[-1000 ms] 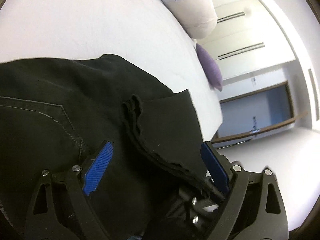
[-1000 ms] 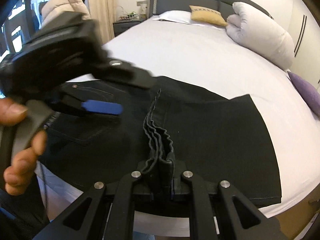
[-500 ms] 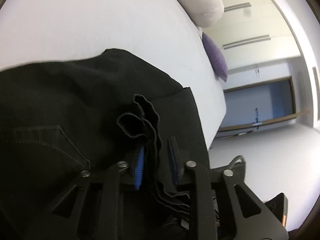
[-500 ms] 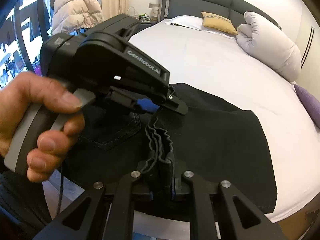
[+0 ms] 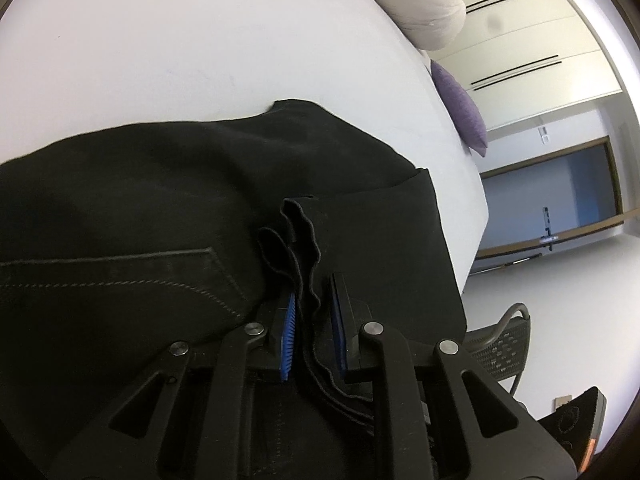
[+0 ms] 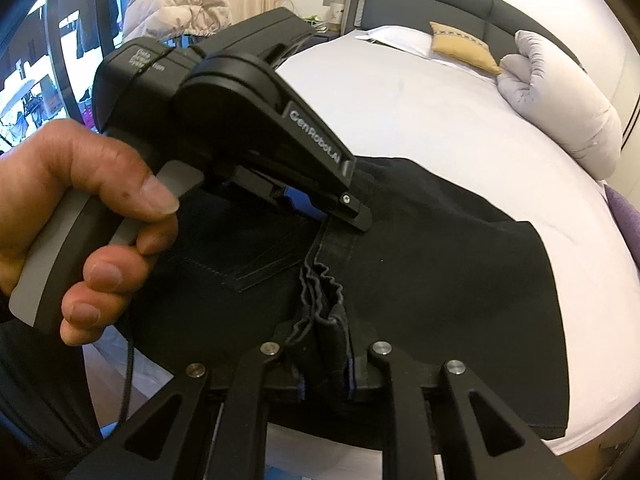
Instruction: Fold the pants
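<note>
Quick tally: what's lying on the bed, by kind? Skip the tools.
black pants: 1
white pillow: 1
cushions: 2, the tan cushion and the purple cushion
rolled duvet: 1
Total: 5

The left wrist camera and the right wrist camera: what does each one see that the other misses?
Only the left wrist view shows the white wardrobe doors and a mesh chair on the floor.

Only the right wrist view shows the person's hand on the left gripper, a dark headboard, a yellow cushion and a puffy jacket.

Both show the black pants on the white bed, with gathered hem layers pinched between each gripper's blue pads, plus a purple pillow.
</note>
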Demonstrator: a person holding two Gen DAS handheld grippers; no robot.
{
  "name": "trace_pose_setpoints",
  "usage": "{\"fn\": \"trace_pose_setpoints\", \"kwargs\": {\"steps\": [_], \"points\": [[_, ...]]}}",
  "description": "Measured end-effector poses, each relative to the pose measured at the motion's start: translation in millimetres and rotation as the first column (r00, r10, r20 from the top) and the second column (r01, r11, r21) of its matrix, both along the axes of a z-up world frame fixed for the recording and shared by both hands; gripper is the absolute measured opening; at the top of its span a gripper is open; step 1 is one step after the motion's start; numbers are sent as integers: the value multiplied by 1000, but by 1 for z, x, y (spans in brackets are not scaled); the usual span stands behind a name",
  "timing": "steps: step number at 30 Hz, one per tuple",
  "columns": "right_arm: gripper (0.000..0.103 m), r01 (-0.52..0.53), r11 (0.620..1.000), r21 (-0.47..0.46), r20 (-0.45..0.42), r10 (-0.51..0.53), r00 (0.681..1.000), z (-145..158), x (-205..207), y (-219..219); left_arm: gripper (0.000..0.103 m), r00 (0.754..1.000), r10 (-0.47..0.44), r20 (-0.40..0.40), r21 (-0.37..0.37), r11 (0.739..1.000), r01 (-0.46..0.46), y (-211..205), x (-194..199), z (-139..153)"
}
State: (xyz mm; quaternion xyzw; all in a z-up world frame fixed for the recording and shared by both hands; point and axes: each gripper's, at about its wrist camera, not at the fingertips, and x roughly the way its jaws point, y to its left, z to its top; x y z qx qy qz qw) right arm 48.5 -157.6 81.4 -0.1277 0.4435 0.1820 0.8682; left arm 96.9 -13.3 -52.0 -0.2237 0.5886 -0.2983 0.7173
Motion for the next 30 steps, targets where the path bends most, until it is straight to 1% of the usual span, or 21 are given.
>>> {"fn": "trace_pose_setpoints", "kwargs": {"steps": [1,5,7,8,9,11,12,14,15,16,17,18,19,20,21,24,26,27,28,29,30], "points": [[20,-5,1000,-1,-3,5,1000,-1,0,0,15,1000,-1,4,5,1000,1,1,0,-1],[34,-37,999,-19,-34,36,999,-10,3,10,15,1000,6,9,21,1000,-6,-1,2,-3],[36,-25,1000,3,-41,25,999,-12,5,7,15,1000,9,8,22,1000,-10,0,2,-4],[43,-16,999,27,-52,17,999,-11,6,6,15,1000,6,15,24,1000,-7,0,1,-3],[54,-8,998,57,-71,12,997,-11,8,2,15,1000,6,18,32,999,-6,2,-1,-2],[64,5,991,134,-122,12,992,-8,10,-10,15,999,11,33,57,998,-13,9,-7,4],[64,7,986,166,-140,16,990,-6,9,-15,15,999,17,46,74,997,-20,11,-9,8],[63,25,964,267,-192,28,981,2,7,-35,15,993,37,111,144,988,-53,19,-16,23],[62,45,936,350,-227,38,973,9,8,-51,15,990,42,133,166,984,-64,22,-19,28],[59,67,911,406,-250,40,967,13,10,-66,15,983,43,178,189,979,-77,23,-22,39],[51,100,881,463,-271,33,962,18,14,-85,15,979,34,203,195,978,-74,23,-23,46],[45,139,855,499,-287,12,958,22,20,-104,15,975,18,221,199,978,-63,17,-24,53],[41,185,824,535,-299,-20,954,25,29,-128,15,973,1,232,204,978,-50,10,-25,56],[33,223,796,562,-303,-53,951,27,36,-150,15,972,-11,236,205,978,-38,5,-26,58],[30,272,762,588,-308,-100,946,31,50,-180,15,972,-36,233,205,979,-13,-4,-28,57],[30,311,690,654,-338,-102,936,30,94,-232,15,971,-130,201,236,968,81,-43,-37,37],[30,326,665,672,-379,-69,923,22,121,-248,15,973,-159,165,249,962,115,-53,-42,19],[30,339,653,677,-403,-57,914,14,140,-256,15,972,-158,174,250,962,112,-56,-44,17],[30,349,650,675,-415,-57,908,9,152,-259,15,970,-155,189,242,964,107,-54,-46,17],[30,360,642,677,-436,-44,899,1,164,-262,15,971,-155,184,231,967,111,-51,-46,16],[30,376,621,688,-473,-8,881,-12,181,-265,15,972,-155,175,222,968,114,-49,-46,15]]}}
